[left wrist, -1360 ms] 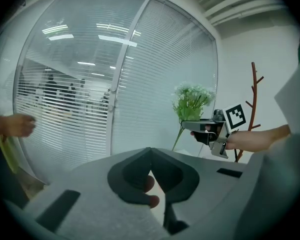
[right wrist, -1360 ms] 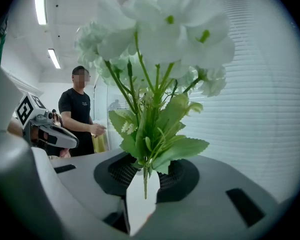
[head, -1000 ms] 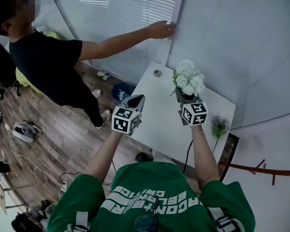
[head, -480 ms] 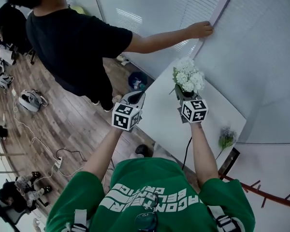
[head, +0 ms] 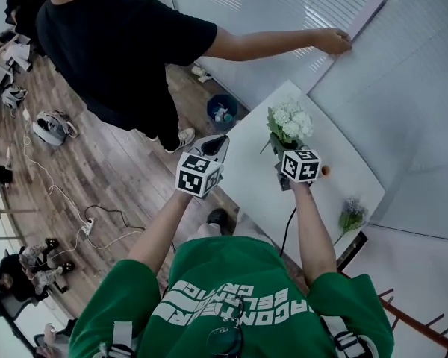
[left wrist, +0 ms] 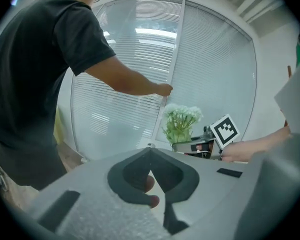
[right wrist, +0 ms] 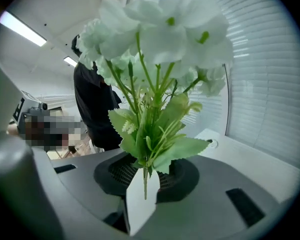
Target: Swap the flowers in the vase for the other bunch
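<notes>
My right gripper (head: 285, 145) is shut on the green stems of a white flower bunch (head: 290, 122), held upright above the white table (head: 254, 189). In the right gripper view the stems (right wrist: 146, 156) sit pinched between the jaws, and the blooms (right wrist: 160, 34) fill the upper frame. A second bunch, purple-tipped (head: 351, 215), lies on the table's right edge. My left gripper (head: 215, 142) hovers over the table's left edge with its jaw tips together and nothing held (left wrist: 151, 151). From the left gripper view the white bunch (left wrist: 180, 121) shows ahead. No vase is visible.
A person in a black shirt (head: 112, 43) stands left of the table with a hand on the window-blind frame (head: 336, 42). A blue bin (head: 222, 110) and cables (head: 97, 222) are on the wooden floor. A small orange object (head: 325, 171) sits on the table near my right gripper.
Both grippers have come lower toward the table, the right one carrying the white bunch down with it. The view has swung, showing more of the person and the floor.
</notes>
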A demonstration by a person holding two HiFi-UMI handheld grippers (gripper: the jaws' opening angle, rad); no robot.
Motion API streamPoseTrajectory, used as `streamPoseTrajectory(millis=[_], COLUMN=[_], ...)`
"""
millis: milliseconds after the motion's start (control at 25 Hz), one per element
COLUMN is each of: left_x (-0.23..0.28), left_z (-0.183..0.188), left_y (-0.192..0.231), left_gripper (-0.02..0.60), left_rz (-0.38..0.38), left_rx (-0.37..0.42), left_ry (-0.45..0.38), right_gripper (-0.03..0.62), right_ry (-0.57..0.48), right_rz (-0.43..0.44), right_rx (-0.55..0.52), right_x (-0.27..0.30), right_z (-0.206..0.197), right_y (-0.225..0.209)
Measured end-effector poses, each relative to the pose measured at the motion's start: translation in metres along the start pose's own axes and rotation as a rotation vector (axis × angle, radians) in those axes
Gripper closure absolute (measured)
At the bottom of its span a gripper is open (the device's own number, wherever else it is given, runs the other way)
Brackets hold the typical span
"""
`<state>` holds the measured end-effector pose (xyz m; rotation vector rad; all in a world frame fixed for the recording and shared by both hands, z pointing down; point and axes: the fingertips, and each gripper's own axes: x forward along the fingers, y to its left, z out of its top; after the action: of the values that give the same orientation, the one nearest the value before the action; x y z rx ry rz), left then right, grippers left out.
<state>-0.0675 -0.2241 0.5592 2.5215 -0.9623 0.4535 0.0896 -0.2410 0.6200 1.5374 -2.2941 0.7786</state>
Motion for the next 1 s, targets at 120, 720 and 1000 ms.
streamPoseTrajectory(millis=[120,720,1000], left_x=[0.0,0.007,-0.007], left_z=[-0.007,-0.059,-0.071], left_y=[0.002,-0.007,-0.005], left_gripper=[0.578,0.578,0.578], left_rz=[0.013,0.055,0.092], left_rx=[-0.014,-0.084,-0.109], left_ry=[0.017,0.095,0.11], right_gripper=[0.505,0.505,0.505], right_ry=[0.098,0.431,0.479], right_rz=[0.042,0.184,0.188], right_rx=[0.083,0.404,0.516], right_x=[0.013,0.064,0.081], right_z=[-0.028,-0.149,-0.167], right_y=[0.001,-0.005,-0.011])
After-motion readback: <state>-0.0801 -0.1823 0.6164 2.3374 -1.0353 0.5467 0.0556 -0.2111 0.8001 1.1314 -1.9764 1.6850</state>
